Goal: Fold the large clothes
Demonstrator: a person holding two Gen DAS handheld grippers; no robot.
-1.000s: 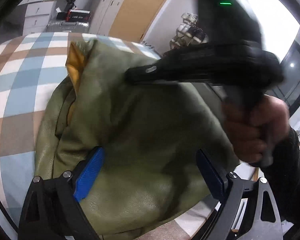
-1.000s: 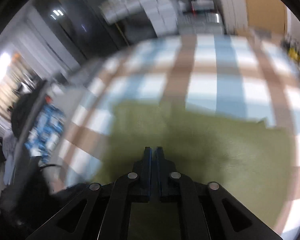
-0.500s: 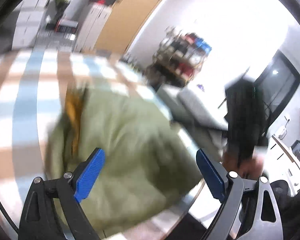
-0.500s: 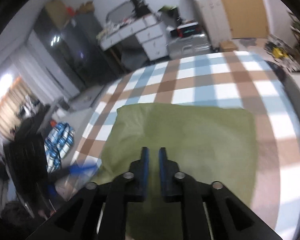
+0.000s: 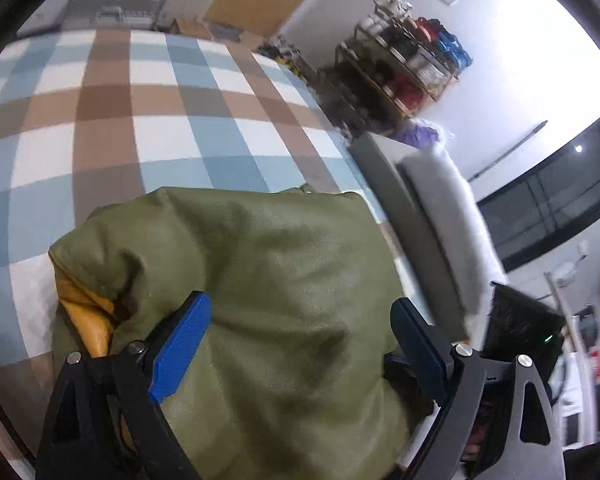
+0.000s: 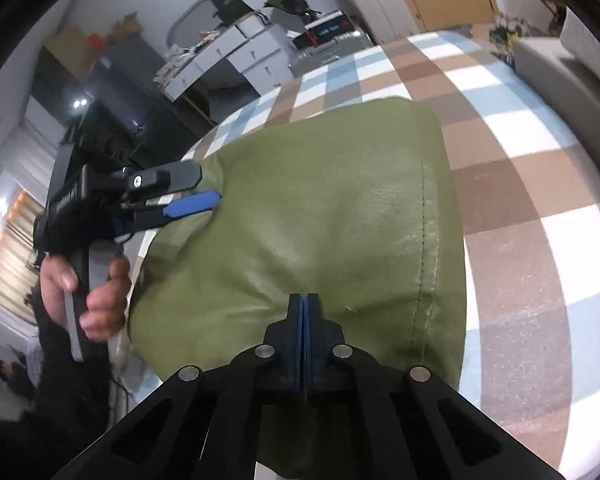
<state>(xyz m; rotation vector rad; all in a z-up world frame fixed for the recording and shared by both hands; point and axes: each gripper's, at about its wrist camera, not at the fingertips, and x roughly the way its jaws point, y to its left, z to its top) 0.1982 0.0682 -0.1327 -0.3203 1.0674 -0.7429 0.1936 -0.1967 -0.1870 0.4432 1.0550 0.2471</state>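
Observation:
An olive-green leather jacket [image 5: 280,300] lies folded in a thick bundle on the checked bed cover [image 5: 140,120], with orange lining [image 5: 84,312] showing at its left edge. My left gripper [image 5: 300,304] straddles the bundle with its jaws wide and closing slightly; the blue fingers [image 5: 180,344] rest against the leather without pinching it. The right wrist view shows the same jacket [image 6: 320,208] and the left gripper [image 6: 196,190] at its left edge, held by a hand [image 6: 96,292]. My right gripper [image 6: 304,298] sits shut over the jacket's near end, and I see nothing between its pads.
The bed cover [image 6: 520,160] stretches beyond and to the right of the jacket. A grey padded panel [image 5: 440,220] lines the bed's far side, with a loaded shelf rack [image 5: 400,68] behind it. White drawers [image 6: 240,56] and a suitcase [image 6: 328,44] stand past the bed.
The right gripper has left its place across the jacket in the left wrist view. Its jaws parted briefly and are shut again. Both views swung; the jacket now lies as a compact bundle.

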